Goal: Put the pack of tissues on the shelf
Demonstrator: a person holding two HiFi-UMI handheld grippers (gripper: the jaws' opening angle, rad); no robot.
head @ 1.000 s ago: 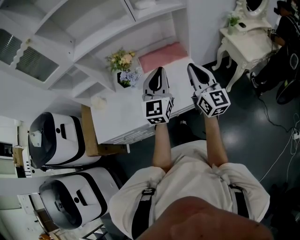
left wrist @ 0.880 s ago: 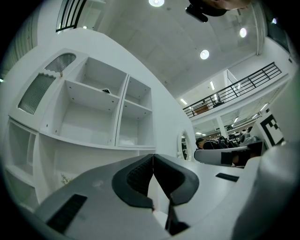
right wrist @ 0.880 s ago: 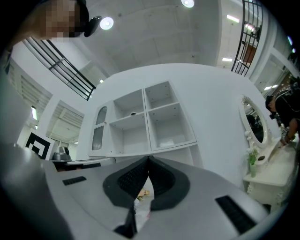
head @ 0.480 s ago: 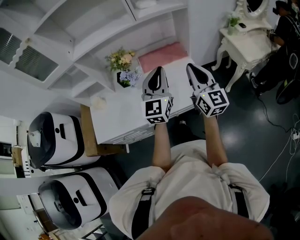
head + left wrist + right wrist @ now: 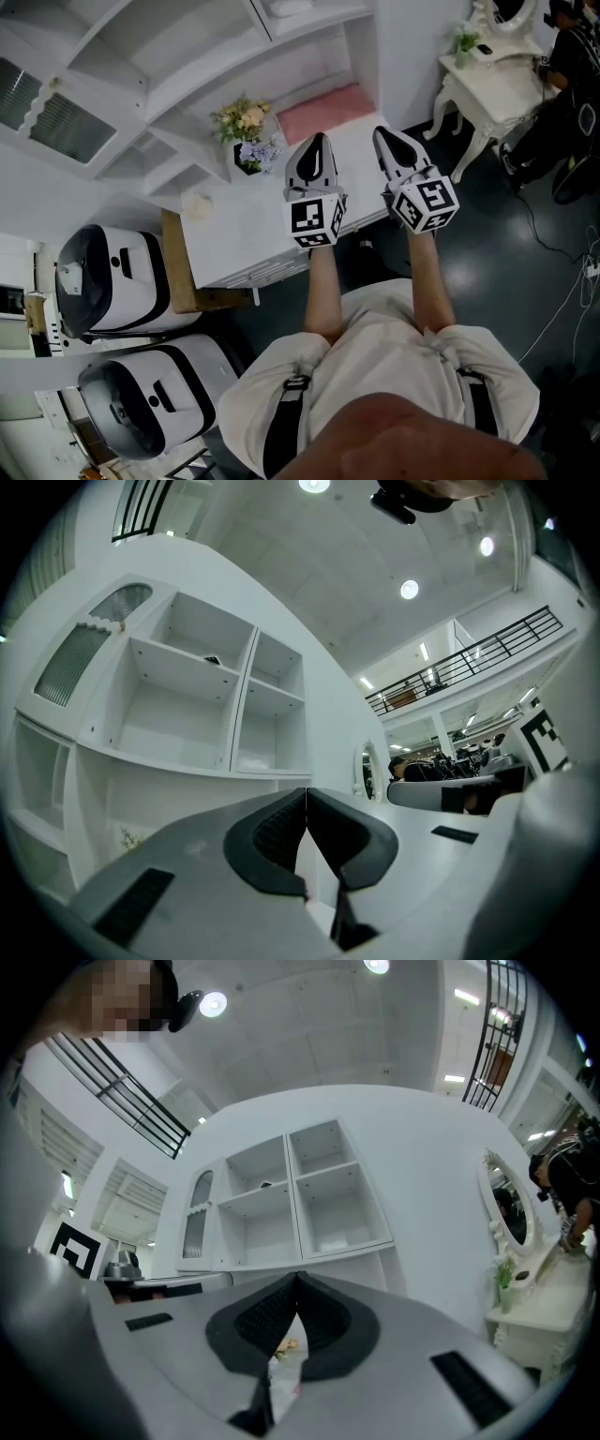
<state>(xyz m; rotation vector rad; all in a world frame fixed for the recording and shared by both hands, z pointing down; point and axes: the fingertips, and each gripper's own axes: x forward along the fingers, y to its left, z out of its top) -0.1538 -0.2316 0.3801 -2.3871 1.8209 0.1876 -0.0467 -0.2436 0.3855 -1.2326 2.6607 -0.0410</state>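
Pink pack of tissues (image 5: 323, 111) lying flat on the white worktop (image 5: 244, 234), below the shelf (image 5: 202, 89) and just beside the flower vase (image 5: 248, 141). It is probably light, soft and compressible with a slick wrapper, so it is best pinched across a short edge, gently. Left gripper (image 5: 320, 141) and right gripper (image 5: 383, 134) hover near the pack, apart from it. Both have jaws closed tip to tip and hold nothing.
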